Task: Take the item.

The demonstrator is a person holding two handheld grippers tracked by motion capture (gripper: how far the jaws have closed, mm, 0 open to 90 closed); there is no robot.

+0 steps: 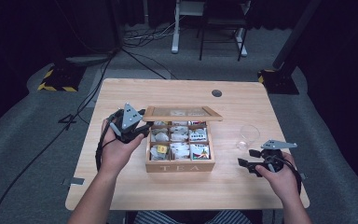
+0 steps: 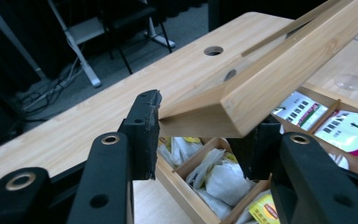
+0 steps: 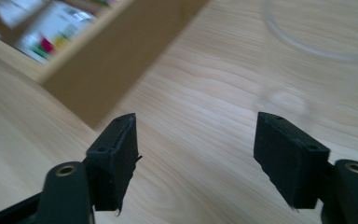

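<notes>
High view: I see the wooden tea box (image 1: 179, 164) near the middle of the table (image 1: 135, 191), its front face lettered TEA and its compartments stocked with tea bags (image 1: 179, 137). The lid (image 1: 182, 113) is raised at the back, tilted over the rear row. My left gripper (image 1: 140, 127) sits at the box's left rear corner, and its fingers are clamped on the left end of that lid, holding it up.

In the left gripper view the grip is plain: the lid's (image 2: 279, 79) corner edge runs between the two black pads, one finger (image 2: 144, 133) pressing on its near side and the other on the far side beneath the wood. Below the lid I make out white tea bags (image 2: 223, 179) in the near compartments, a yellow packet (image 2: 263, 210) at the bottom edge, and printed sachets (image 2: 349, 133) further right.

My right gripper (image 1: 244, 163) is to the right of the box, low over the table, well apart from the lid. Its fingers stand wide apart with nothing between them. In the right gripper view the bare tabletop (image 3: 196, 140) shows through the gap, the box's wall (image 3: 112, 79) lies ahead to the left, and the clear glass (image 3: 307, 60) stands just ahead to the right. In the high view the glass (image 1: 248, 136) rests upright between the box and the table's right edge.
</notes>
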